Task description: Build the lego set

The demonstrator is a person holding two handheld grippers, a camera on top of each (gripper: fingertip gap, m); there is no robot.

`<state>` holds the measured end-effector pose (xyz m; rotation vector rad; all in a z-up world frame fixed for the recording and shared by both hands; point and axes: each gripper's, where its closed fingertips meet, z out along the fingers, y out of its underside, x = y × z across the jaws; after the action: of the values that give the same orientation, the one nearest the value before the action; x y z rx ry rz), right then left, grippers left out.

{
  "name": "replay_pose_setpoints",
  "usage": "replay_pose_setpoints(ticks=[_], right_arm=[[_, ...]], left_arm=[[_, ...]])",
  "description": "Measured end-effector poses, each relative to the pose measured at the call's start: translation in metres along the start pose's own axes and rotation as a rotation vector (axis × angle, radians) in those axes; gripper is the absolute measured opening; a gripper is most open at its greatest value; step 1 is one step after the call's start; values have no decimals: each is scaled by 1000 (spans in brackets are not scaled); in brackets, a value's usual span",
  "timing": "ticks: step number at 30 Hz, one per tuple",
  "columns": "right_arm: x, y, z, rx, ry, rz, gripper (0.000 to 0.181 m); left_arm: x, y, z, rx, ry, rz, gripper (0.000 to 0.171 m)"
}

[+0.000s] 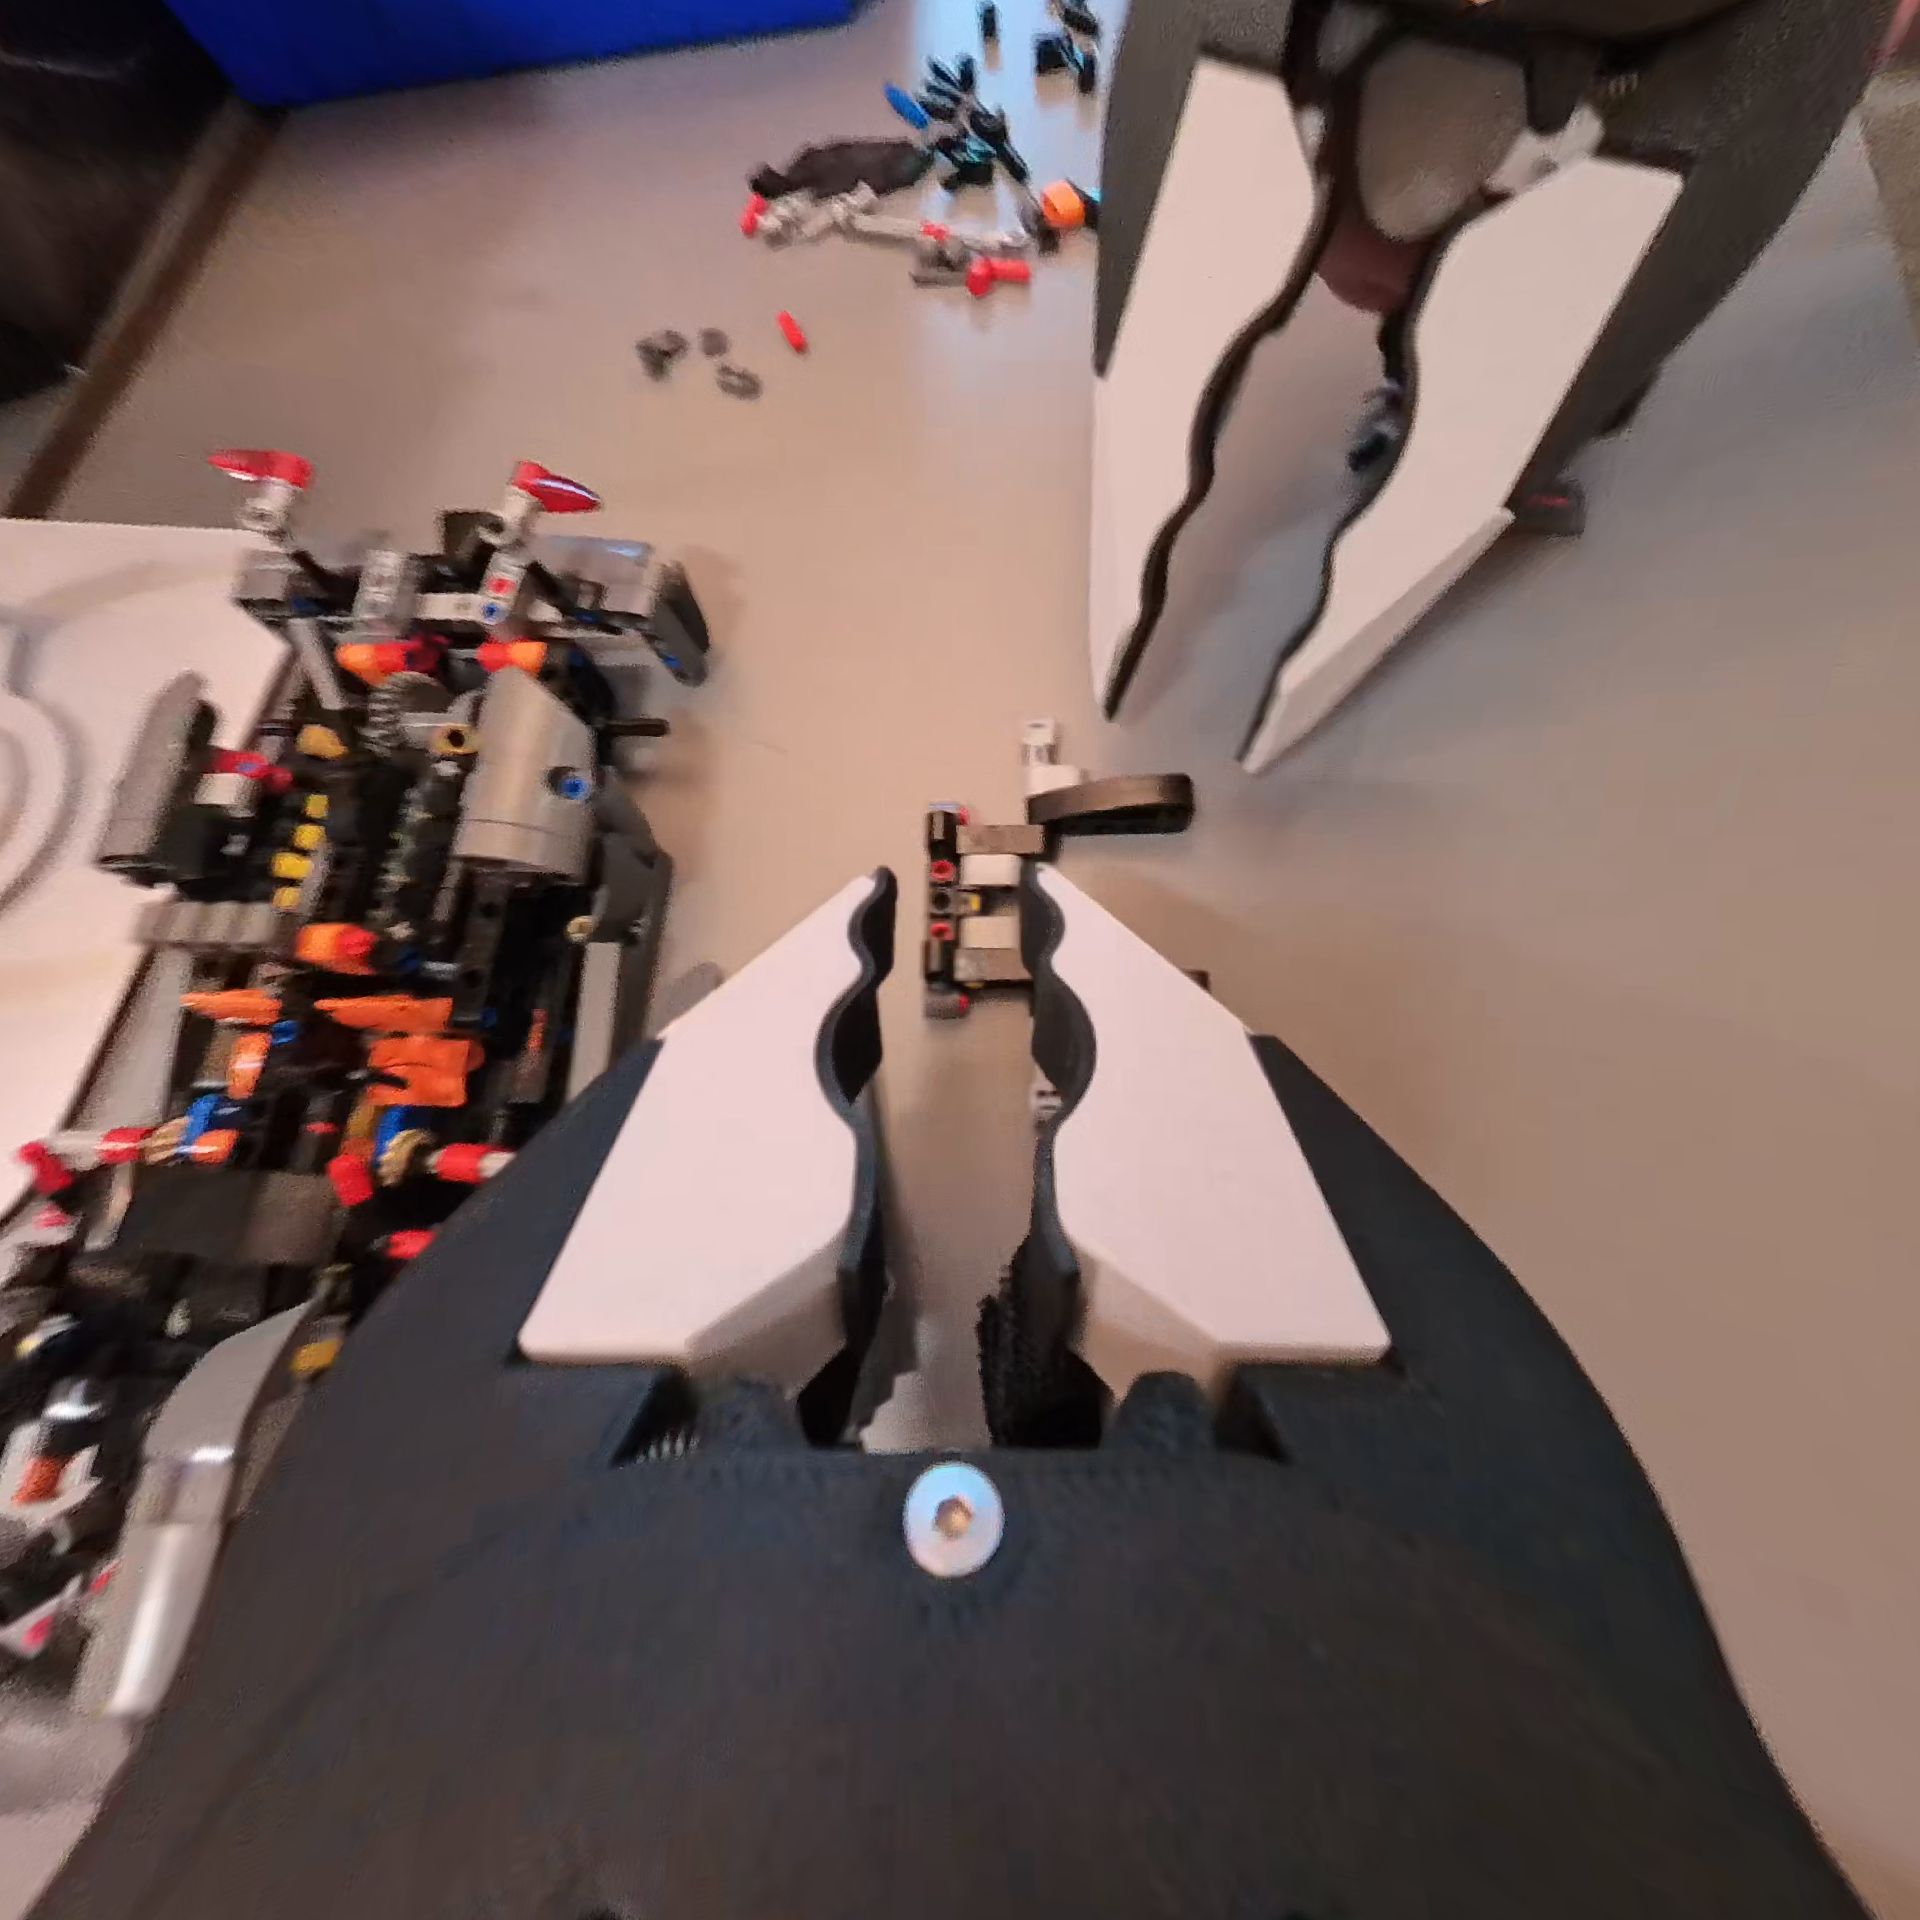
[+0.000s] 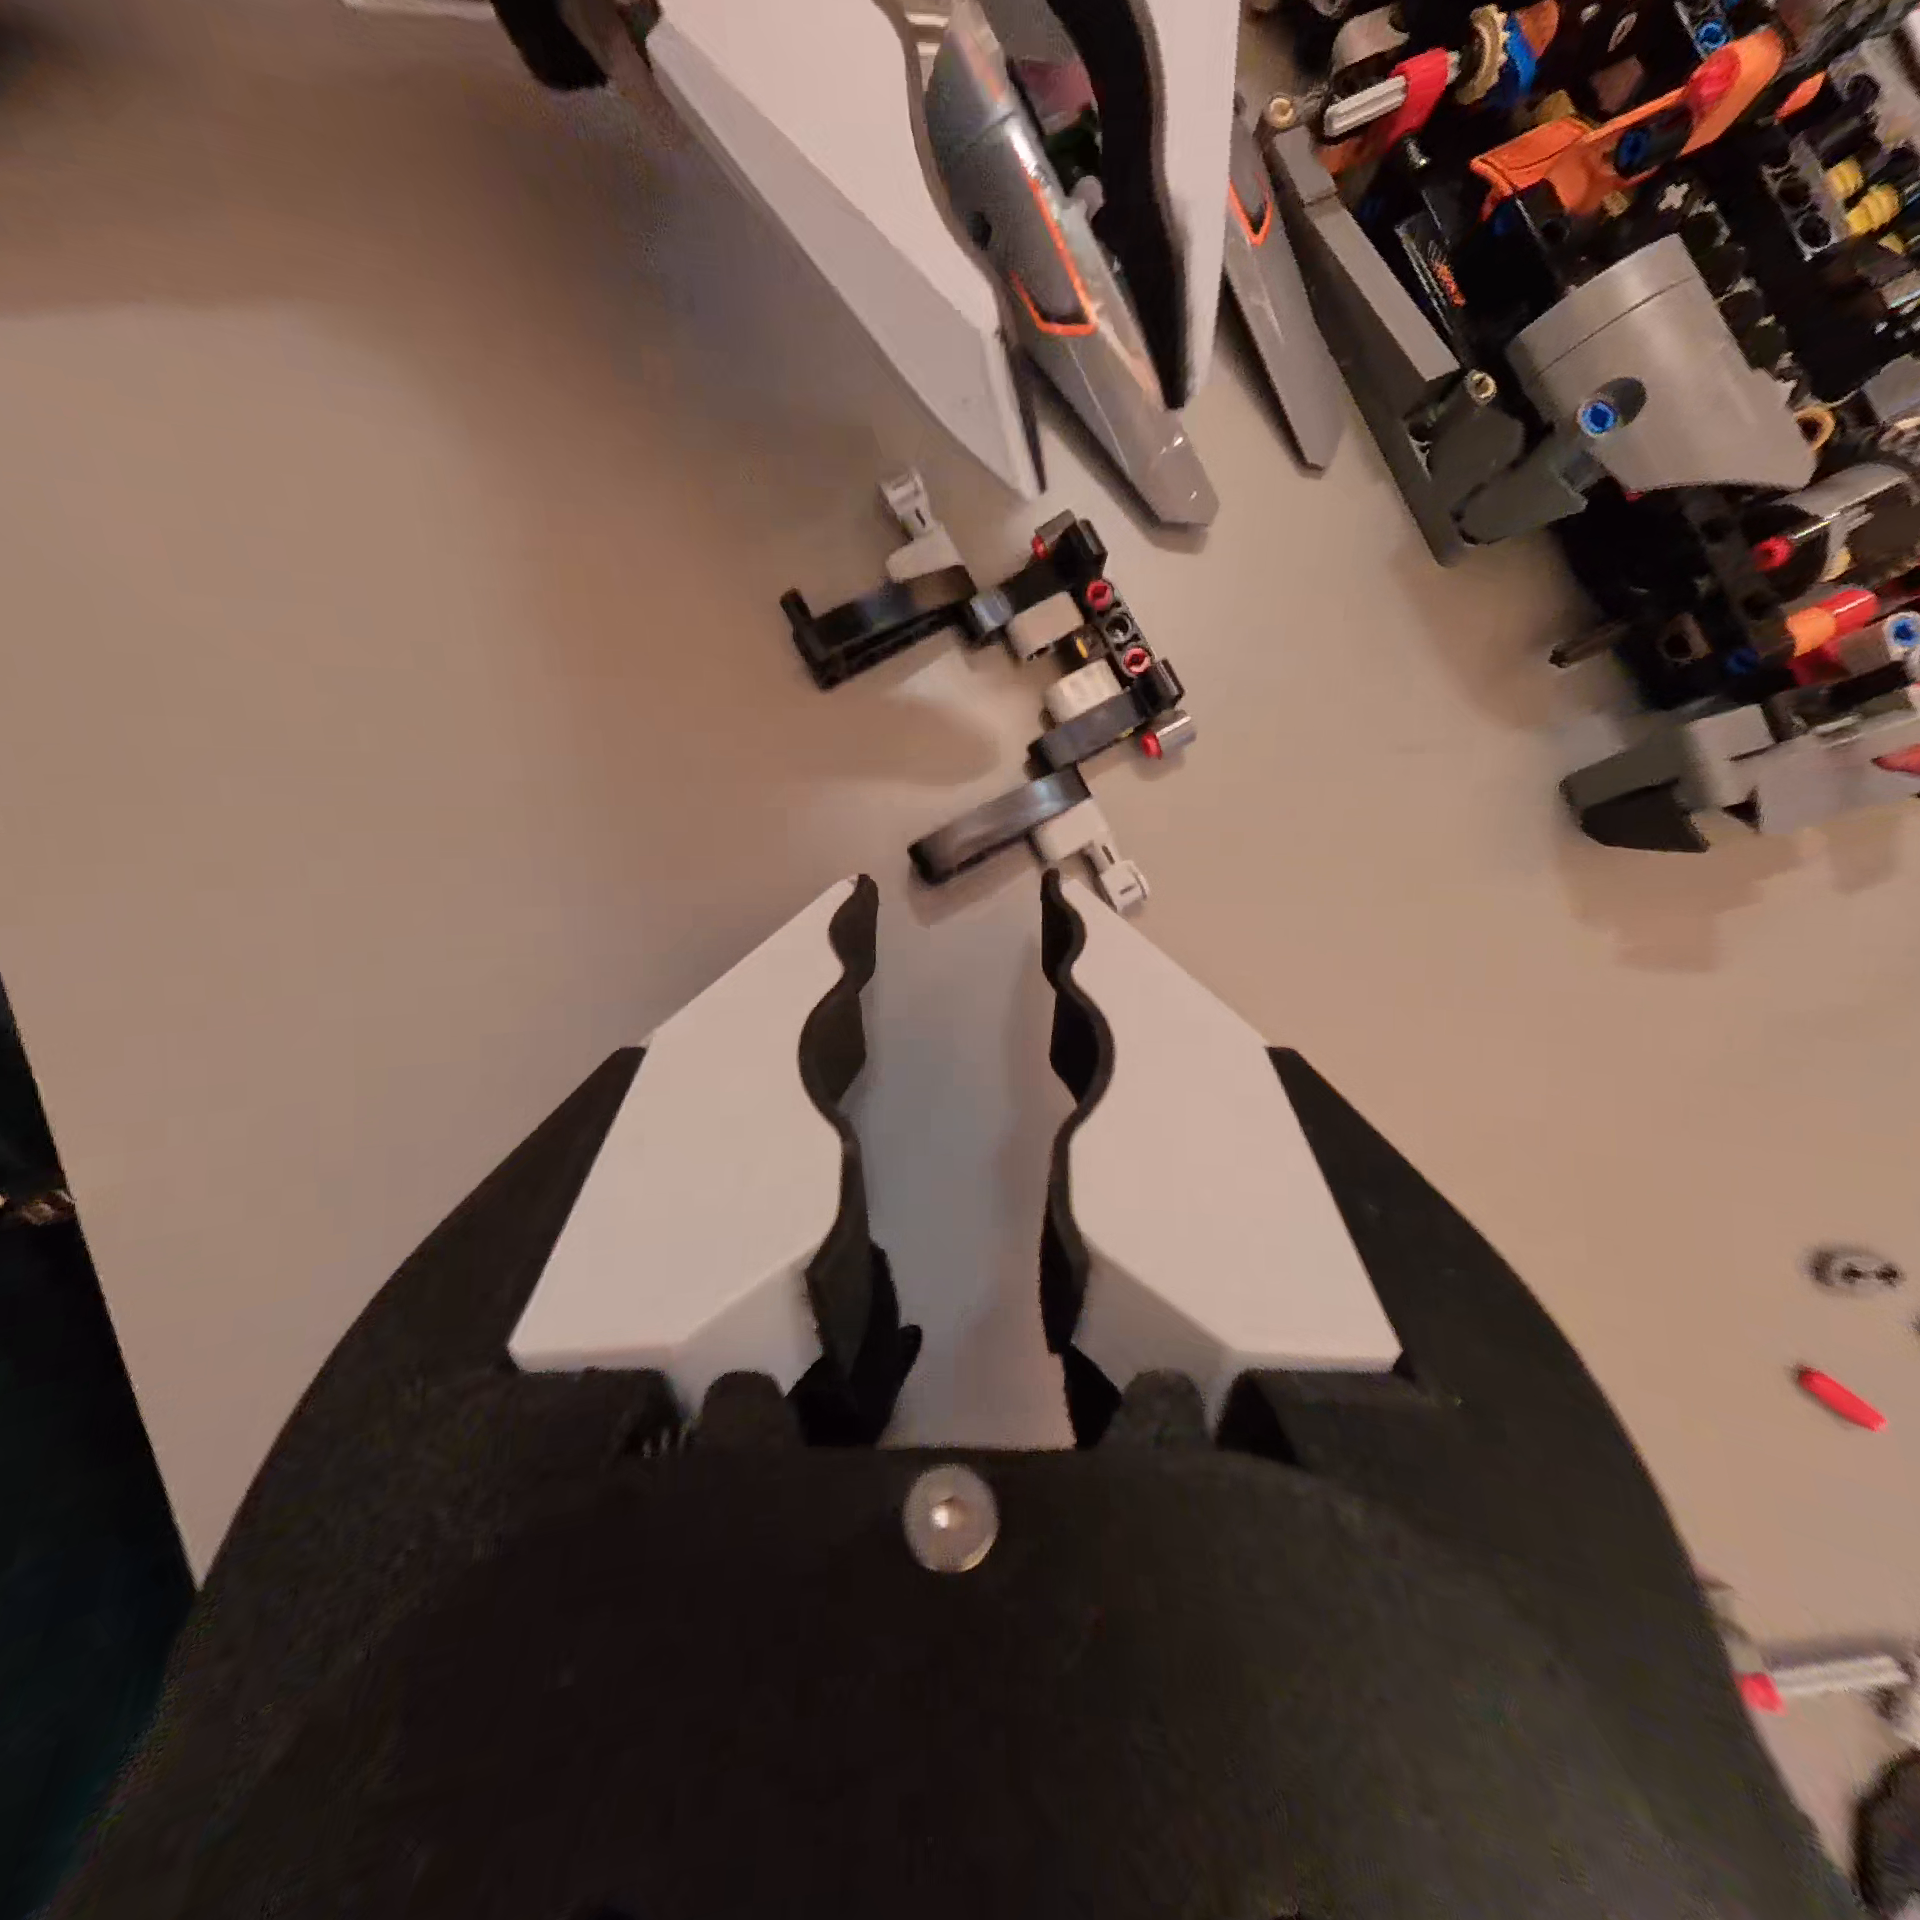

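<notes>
A small black and grey Lego subassembly (image 1: 971, 914) with red pins and two black curved arms lies on the beige table (image 1: 1558, 1143). My left gripper (image 1: 961, 891) is open, and its tips reach the near end of the piece without closing on it. My right gripper (image 2: 956, 891) is open and empty, with its tips just short of the subassembly's (image 2: 1081, 665) nearest black arm. Each gripper shows in the other's view, the right one (image 1: 1184, 732) and the left one (image 2: 1101, 447), coming from opposite sides. The large orange, black and grey car chassis (image 1: 395, 883) stands left of the piece.
The chassis (image 2: 1683, 436) fills the upper right of the right wrist view, with a grey panel (image 2: 1081, 343) beside it. Loose parts (image 1: 935, 187) are scattered at the far side, with a red pin (image 1: 792, 330) and dark grey bits (image 1: 696, 358) nearer. A white booklet (image 1: 62, 727) and a blue bin (image 1: 499, 42) are at the left. The grippers' ends are close to 7 cm from one another. The red pin (image 1: 792, 330) is about 20 cm from my right fingertips. My right wrist view (image 2: 1835, 1393) looks at it from another angle.
</notes>
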<state>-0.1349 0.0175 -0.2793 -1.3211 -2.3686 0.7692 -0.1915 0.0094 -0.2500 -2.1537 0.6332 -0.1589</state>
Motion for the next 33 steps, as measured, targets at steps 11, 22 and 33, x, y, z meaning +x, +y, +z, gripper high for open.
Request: replay_pose_setpoints(ticks=[11, 22, 33], right_arm=[[7, -2, 20, -73, 47, -9, 12], [14, 0, 11, -68, 44, -56, 17], [10, -1, 20, -67, 27, -67, 8]], left_arm=[[-34, -1, -14, 25, -175, -9, 19], [-38, -3, -16, 33, -203, -1, 19], [-42, -1, -15, 21, -229, 9, 19]])
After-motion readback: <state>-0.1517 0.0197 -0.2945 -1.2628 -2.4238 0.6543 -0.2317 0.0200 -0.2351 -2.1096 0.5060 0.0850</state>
